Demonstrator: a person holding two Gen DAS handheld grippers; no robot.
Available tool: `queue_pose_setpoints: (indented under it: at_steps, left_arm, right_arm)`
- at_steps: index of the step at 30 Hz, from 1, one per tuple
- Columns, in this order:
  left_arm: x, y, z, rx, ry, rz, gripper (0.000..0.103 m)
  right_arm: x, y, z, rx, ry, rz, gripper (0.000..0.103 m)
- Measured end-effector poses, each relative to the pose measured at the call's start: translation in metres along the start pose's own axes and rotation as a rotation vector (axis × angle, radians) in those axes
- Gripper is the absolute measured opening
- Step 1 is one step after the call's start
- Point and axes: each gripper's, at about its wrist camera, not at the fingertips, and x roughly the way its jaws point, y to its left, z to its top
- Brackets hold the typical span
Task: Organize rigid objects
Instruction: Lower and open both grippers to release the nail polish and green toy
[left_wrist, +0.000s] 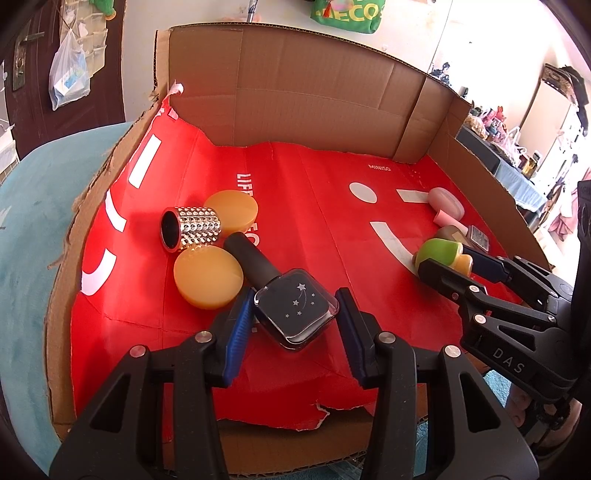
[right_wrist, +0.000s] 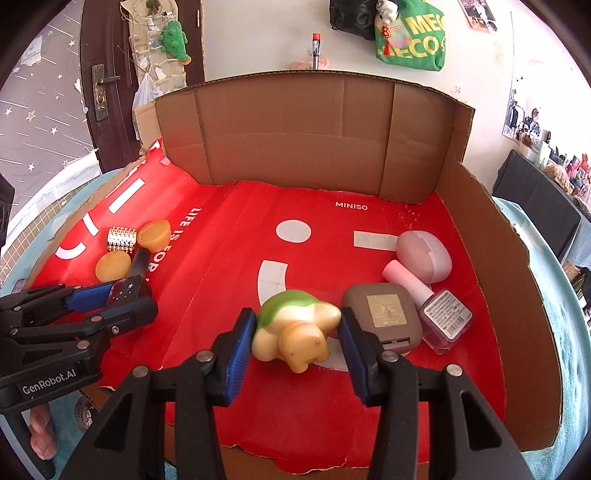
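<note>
A dark nail polish bottle (left_wrist: 295, 314) with silver stars lies on the red lining, its black cap pointing at the yellow discs. My left gripper (left_wrist: 295, 325) is shut on its glass body, one blue pad on each side. From the right wrist view this left gripper (right_wrist: 136, 299) shows at the left, still on that bottle (right_wrist: 129, 290). My right gripper (right_wrist: 295, 332) is shut on a green and cream turtle toy (right_wrist: 295, 328). In the left wrist view the right gripper (left_wrist: 443, 264) holds that turtle (left_wrist: 441, 251) at the right. Whether either object is lifted I cannot tell.
Two yellow discs (left_wrist: 208, 275) (left_wrist: 231, 210) and a studded silver cylinder (left_wrist: 192, 227) lie left. A brown compact (right_wrist: 382, 314), a pink nail polish bottle (right_wrist: 436, 314) and a pink oval case (right_wrist: 424, 254) lie right. Cardboard walls (right_wrist: 295, 133) stand at the back and right.
</note>
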Motion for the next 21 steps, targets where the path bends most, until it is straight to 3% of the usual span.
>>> queue_pose_setpoints:
  at_steps: [13, 21]
  left_arm:
    - [0.0, 0.0, 0.001, -0.013, 0.011, 0.005, 0.044]
    - [-0.009, -0.005, 0.0, 0.009, -0.026, 0.011, 0.068]
  right_arm:
    - [-0.002, -0.004, -0.001, 0.028, 0.005, 0.03, 0.049]
    - [-0.009, -0.005, -0.001, 0.029, -0.014, 0.025, 0.052]
